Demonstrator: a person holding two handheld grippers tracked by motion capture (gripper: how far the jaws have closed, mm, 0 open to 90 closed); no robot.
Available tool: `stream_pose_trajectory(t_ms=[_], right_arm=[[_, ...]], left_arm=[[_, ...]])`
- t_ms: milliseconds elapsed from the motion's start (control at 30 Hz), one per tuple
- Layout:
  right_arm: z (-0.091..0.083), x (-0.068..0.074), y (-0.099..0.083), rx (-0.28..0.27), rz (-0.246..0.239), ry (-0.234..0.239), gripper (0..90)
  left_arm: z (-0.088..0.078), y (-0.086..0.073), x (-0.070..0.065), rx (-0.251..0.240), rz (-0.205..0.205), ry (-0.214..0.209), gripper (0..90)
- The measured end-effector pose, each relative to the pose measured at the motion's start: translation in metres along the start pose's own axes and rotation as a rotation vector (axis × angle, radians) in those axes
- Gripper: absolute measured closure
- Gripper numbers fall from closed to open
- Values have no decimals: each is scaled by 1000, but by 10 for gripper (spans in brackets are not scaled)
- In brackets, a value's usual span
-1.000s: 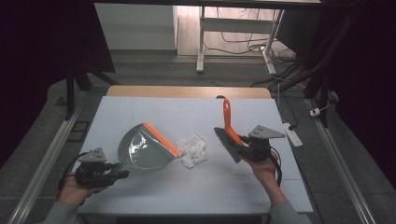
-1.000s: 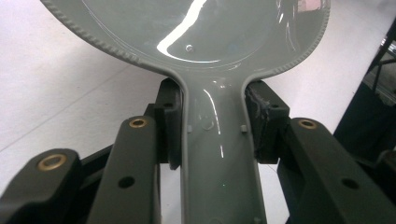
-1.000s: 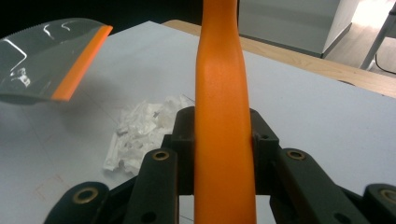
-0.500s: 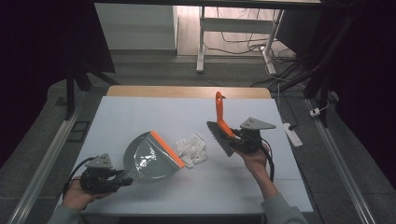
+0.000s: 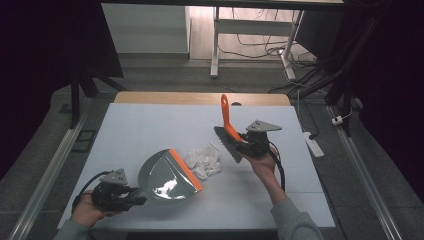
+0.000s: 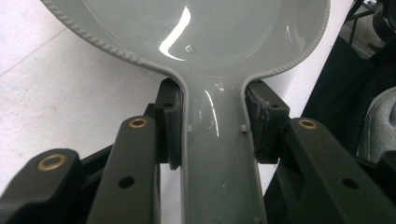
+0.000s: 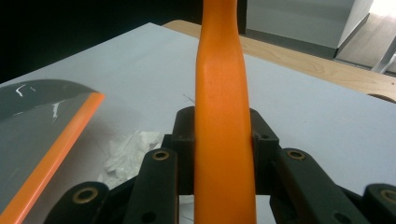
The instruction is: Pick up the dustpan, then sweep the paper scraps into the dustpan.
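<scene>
So the left gripper (image 5: 131, 199) is clamped on the grey handle of the dustpan (image 5: 167, 175), pads (image 6: 170, 123) pressing it from both sides in the left gripper view. The pan sits flat on the white table (image 5: 150, 125), its orange lip facing the pile of crumpled white paper scraps (image 5: 204, 161) and just about touching it. On the other side of that pile, the right gripper (image 5: 239, 143) is closed tight around the orange handle of a small brush (image 5: 227, 131). The handle sticks up and away from the scraps, and the dark bristle head sits just beside the pile, tilted. Can't tell if the bristles touch the table.
</scene>
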State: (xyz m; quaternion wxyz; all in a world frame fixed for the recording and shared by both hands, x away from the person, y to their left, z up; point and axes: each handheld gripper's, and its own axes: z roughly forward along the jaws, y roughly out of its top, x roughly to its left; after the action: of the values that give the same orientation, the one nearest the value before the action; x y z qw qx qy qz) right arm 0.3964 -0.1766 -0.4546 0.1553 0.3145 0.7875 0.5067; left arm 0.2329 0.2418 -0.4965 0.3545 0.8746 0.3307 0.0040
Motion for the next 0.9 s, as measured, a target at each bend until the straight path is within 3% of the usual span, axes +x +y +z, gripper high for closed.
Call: stream_pose_trajectory(t_ms=[233, 500, 667, 767, 900], right_arm=[[10, -3, 3, 6, 19, -3, 694], [20, 1, 7, 17, -10, -4, 694], [23, 1, 12, 36, -43, -35, 694], [28, -3, 14, 32, -23, -30, 694], [37, -7, 15, 71, -25, -47, 694]], left_arm=[[5, -1, 3, 15, -12, 0, 611], [3, -2, 2, 34, -10, -8, 611], [0, -2, 5, 49, -21, 17, 611], [-3, -4, 7, 53, -29, 16, 611], [-2, -4, 9, 59, -37, 4, 611]])
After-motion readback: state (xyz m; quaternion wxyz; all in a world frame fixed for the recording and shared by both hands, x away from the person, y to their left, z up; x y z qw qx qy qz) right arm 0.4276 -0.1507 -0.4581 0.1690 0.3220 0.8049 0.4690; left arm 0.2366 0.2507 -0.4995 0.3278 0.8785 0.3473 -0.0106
